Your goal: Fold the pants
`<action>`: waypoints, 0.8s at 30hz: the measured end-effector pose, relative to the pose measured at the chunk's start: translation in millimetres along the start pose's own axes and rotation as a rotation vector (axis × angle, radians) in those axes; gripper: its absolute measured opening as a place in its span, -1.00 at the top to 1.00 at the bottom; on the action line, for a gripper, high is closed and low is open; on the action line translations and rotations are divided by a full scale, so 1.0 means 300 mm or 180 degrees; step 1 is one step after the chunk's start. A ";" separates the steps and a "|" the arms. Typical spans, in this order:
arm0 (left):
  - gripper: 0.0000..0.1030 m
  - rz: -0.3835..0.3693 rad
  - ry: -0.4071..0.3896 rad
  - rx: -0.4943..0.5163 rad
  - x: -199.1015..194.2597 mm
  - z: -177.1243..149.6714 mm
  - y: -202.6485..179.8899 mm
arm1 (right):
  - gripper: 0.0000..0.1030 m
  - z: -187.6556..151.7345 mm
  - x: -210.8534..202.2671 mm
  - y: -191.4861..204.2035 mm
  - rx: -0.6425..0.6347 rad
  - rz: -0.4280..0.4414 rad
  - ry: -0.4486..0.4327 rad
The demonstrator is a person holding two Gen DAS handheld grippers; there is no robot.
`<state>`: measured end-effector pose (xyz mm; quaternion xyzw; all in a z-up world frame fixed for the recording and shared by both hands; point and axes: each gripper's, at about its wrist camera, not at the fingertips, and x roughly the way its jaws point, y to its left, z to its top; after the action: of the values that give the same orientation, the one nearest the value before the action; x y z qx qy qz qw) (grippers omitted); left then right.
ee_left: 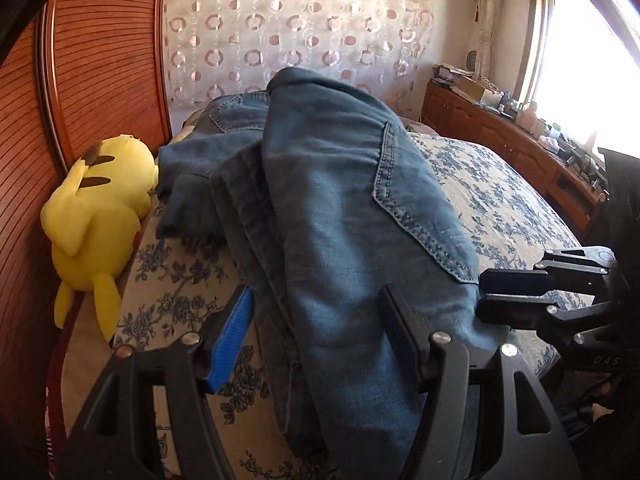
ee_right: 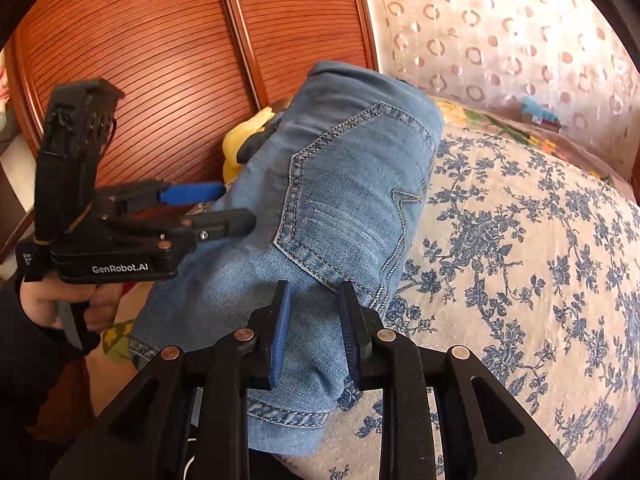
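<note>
Blue denim pants lie in a folded heap on the floral bedspread; a back pocket faces up. My left gripper stands wide open astride the near end of the pants, its jaws on either side of the cloth. In the right wrist view the left gripper shows at the pants' left side. My right gripper has its jaws close together around the pants' near right edge by the waistband; in the left wrist view it pinches that edge.
A yellow plush toy lies at the bed's left edge against a wooden slatted wardrobe. A wooden cabinet with clutter runs under the bright window on the right. A patterned headboard cover stands behind.
</note>
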<state>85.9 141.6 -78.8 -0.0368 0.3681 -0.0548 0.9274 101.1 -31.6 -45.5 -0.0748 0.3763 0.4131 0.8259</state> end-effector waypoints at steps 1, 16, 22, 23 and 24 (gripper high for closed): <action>-0.24 0.0008 -0.0001 0.0004 0.003 -0.004 0.004 | 0.56 -0.002 0.007 0.002 -0.0010 -0.0002 0.0010; -0.24 0.0061 -0.0004 0.0028 0.011 -0.014 0.002 | 0.55 -0.025 0.031 0.002 0.0016 0.0020 -0.0015; -0.24 0.0005 -0.0114 0.0129 -0.016 0.056 -0.031 | 0.55 -0.028 0.028 -0.001 0.0018 0.0018 -0.0031; -0.24 -0.0001 -0.0143 0.0156 -0.019 0.077 -0.036 | 0.55 -0.028 0.028 -0.001 0.0018 0.0016 -0.0032; -0.24 -0.0007 -0.0170 0.0183 -0.021 0.098 -0.039 | 0.55 -0.029 0.028 0.000 0.0020 0.0017 -0.0034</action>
<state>100.7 131.6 -51.9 -0.0119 0.3415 -0.0654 0.9375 99.3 -30.2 -57.4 -0.0691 0.3734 0.4145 0.8270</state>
